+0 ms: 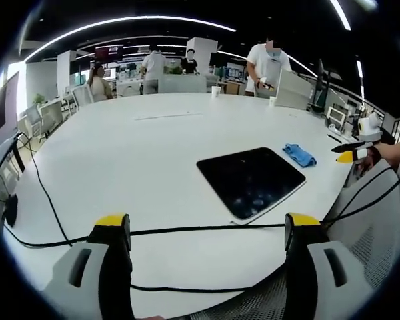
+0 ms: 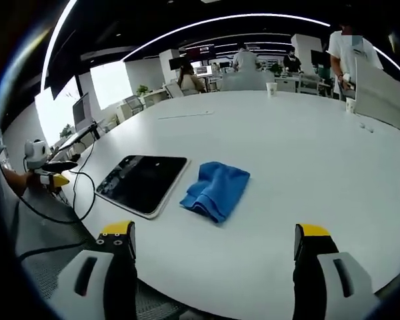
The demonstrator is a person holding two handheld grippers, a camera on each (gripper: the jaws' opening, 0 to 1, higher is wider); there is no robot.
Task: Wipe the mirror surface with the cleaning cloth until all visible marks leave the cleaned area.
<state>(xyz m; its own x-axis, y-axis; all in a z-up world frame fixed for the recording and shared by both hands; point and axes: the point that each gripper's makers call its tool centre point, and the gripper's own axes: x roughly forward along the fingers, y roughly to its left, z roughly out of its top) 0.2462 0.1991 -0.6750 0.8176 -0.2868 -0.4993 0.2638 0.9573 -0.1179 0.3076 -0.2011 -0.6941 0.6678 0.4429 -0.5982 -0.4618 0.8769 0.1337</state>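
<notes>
A dark rectangular mirror (image 1: 252, 180) with a pale rim lies flat on the white table (image 1: 140, 153). Beyond its far right corner sits a crumpled blue cleaning cloth (image 1: 299, 155). My left gripper (image 1: 210, 230) stands open near the table's front edge, nothing between its yellow-tipped fingers. In the right gripper view the blue cloth (image 2: 215, 190) lies just right of the mirror (image 2: 141, 183), ahead of my right gripper (image 2: 215, 239), which is open and empty. The right gripper (image 1: 350, 152) shows at the far right of the left gripper view, and the left gripper (image 2: 52, 175) at the left edge of the right gripper view.
Black cables (image 1: 207, 230) cross the table's near edge and left side. Paper cups (image 2: 271, 88) stand at the far end. Several people (image 1: 267, 63) stand or sit by desks beyond the table. A grey chair back (image 1: 380, 220) is at the right.
</notes>
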